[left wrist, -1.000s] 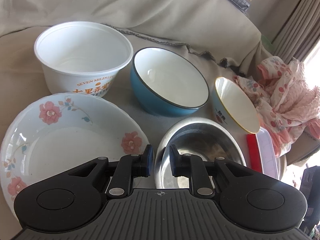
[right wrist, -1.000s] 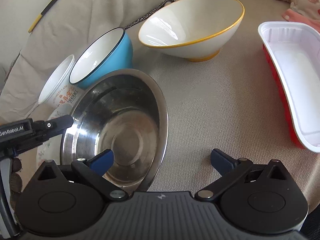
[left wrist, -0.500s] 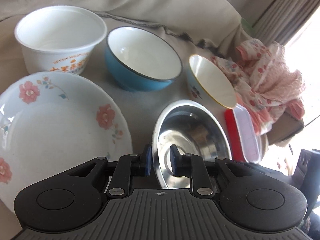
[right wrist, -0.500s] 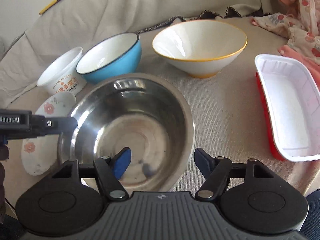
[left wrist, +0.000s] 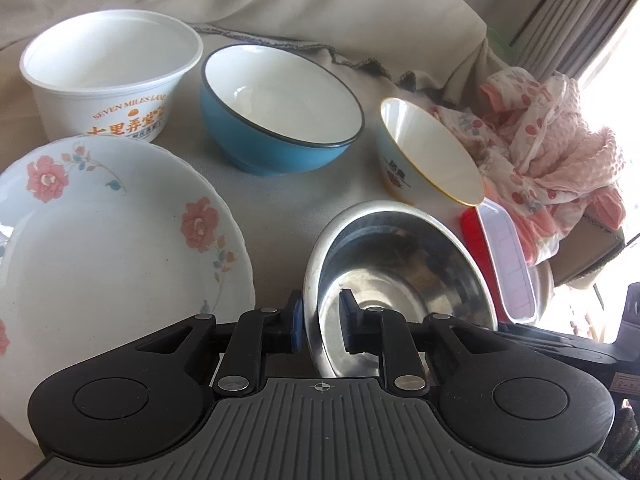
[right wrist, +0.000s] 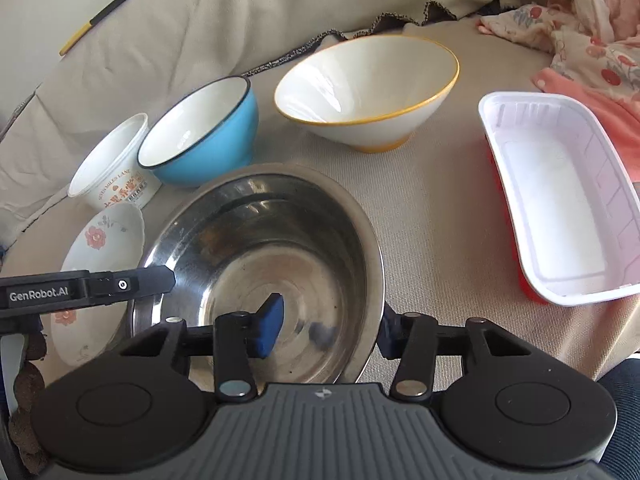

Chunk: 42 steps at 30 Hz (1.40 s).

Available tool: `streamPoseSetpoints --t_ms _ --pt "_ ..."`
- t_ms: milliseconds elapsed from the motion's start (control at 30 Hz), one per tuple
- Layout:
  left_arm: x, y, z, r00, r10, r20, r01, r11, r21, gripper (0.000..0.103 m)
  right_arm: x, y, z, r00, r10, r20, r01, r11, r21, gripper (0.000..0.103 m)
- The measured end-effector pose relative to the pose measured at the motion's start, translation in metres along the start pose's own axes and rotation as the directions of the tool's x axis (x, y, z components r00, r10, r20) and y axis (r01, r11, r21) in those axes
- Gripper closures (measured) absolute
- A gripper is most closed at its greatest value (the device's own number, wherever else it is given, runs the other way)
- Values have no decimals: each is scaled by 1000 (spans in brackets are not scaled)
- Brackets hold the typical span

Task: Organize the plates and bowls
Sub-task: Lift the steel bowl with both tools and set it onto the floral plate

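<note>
The round stainless-steel bowl (right wrist: 260, 276) sits near the front of the beige cloth-covered surface (right wrist: 432, 208), just right of the white floral plate (left wrist: 100, 248). The left gripper (left wrist: 320, 320) pinches the bowl's left rim. The right gripper (right wrist: 328, 326) has just been closing astride its right rim; whether its pads press, I cannot tell. Farther back stand the blue bowl (left wrist: 280, 108) and the white yellow-rimmed bowl (right wrist: 368, 88).
</note>
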State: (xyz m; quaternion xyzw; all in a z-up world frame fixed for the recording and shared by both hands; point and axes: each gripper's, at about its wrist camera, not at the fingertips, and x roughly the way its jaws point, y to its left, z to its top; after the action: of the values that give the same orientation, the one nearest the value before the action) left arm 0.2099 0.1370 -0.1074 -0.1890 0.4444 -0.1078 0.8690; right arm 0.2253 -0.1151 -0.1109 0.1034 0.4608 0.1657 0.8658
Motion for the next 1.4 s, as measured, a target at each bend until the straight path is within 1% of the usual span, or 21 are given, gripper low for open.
streamPoseSetpoints --t_ms 100,167,233,300,367,433,533,667,733,867,900,933,967,1000,1033,1067,1133,1167,1233,1333,1400 --pt "-23 8 5 998 5 62 -4 1000 -13 83 -12 23 8 999 5 53 -1 997 -76 55" --pt "-43 19 9 993 13 113 -9 999 -33 83 -19 43 15 996 29 86 -18 991 -131 55" --pt "-62 36 11 986 31 163 -20 997 -69 83 -19 65 22 992 81 92 -64 982 -178 55" --pt "-79 58 10 979 52 195 -31 994 -109 83 -12 90 26 990 123 74 -104 971 -216 55" --pt "-91 81 8 975 87 203 -57 987 -150 83 0 115 25 988 148 47 -131 956 -264 55" --pt "-97 105 2 974 101 205 -59 978 -200 83 17 138 21 988 154 12 -142 936 -322 56" --pt "-99 136 -7 974 128 186 -71 956 -284 83 37 162 17 986 160 -41 -163 913 -373 59" --pt "-96 140 -10 963 212 166 -165 953 -256 83 52 183 9 991 112 -68 -131 888 -440 60" --pt "-95 137 -10 950 261 173 -220 950 -222 83 54 191 6 993 99 -61 -117 874 -473 60" --pt "-98 131 -13 907 361 216 -327 928 -177 84 57 202 0 995 90 -33 -94 849 -520 60" --pt "-98 131 -13 899 378 220 -346 923 -172 81 56 202 0 995 92 -27 -92 842 -532 60" --pt "-99 131 -13 897 383 222 -350 921 -172 79 54 201 0 995 98 -20 -93 837 -539 60" --pt "-99 132 -13 899 378 221 -345 922 -175 77 52 199 0 995 101 -5 -88 833 -546 59" --pt "-98 134 -14 903 371 217 -337 924 -178 71 50 198 1 995 99 15 -74 829 -554 59" --pt "-97 136 -14 909 360 212 -325 928 -182 67 47 196 1 995 94 37 -57 826 -561 57" --pt "-95 138 -14 910 360 203 -325 927 -187 67 44 193 1 994 91 59 -42 826 -562 56" --pt "-90 142 -14 911 366 189 -328 922 -204 63 40 186 5 992 83 93 -20 839 -544 47" --pt "-88 144 -14 914 364 180 -325 921 -214 61 39 182 7 992 83 96 -19 848 -530 45" --pt "-83 148 -13 917 360 173 -318 920 -231 54 44 175 12 994 76 81 -27 870 -493 38" --pt "-75 160 -14 929 338 150 -289 917 -276 47 59 163 18 998 66 19 -52 906 -420 38" --pt "-71 168 -15 940 308 145 -251 915 -315 46 71 155 21 994 91 -54 -104 933 -344 38"
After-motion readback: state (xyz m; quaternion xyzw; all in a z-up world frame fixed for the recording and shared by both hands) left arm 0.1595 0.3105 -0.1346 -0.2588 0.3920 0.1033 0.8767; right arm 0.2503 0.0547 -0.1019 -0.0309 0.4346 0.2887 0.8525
